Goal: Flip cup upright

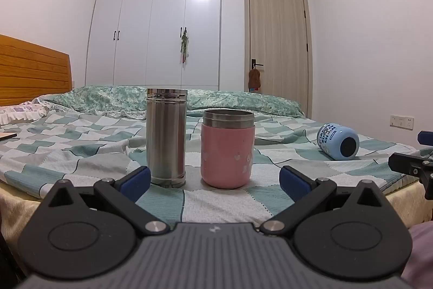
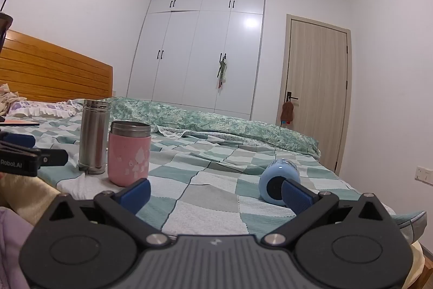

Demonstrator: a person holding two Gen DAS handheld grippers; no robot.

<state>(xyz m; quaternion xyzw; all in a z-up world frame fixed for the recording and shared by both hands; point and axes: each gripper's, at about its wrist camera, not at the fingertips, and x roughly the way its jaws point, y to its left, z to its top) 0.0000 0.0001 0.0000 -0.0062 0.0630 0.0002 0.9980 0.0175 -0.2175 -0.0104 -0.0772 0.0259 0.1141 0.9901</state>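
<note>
on the far left stands the wooden headboard (image 1: pixel 32 67) of the bed, and below it the checked green and white bedsheet (image 1: pixel 81 137) covers the mattress; my left gripper (image 1: pixel 215 178) is held low at the near edge of the bed, its two blue fingers spread wide with nothing between them; just in front of it the tall steel flask (image 1: pixel 166 137) stands upright, and close beside it on the right the pink cup (image 1: pixel 227 151) with a steel rim also stands upright, not touching the flask; behind them lies the folded green quilt (image 1: pixel 232 102), then the white wardrobe (image 1: pixel 154 23) and the wooden door (image 1: pixel 278 42); more to the right, well apart from the pink cup, the light blue cup (image 2: pixel 278 180) lies on its side on the sheet, its round bottom turned toward me; my right gripper (image 2: pixel 216 192) is also wide and holds nothing; its right finger (image 2: pixel 296 194) is in front of the blue cup's bottom, but i cannot tell if it touches.
</note>
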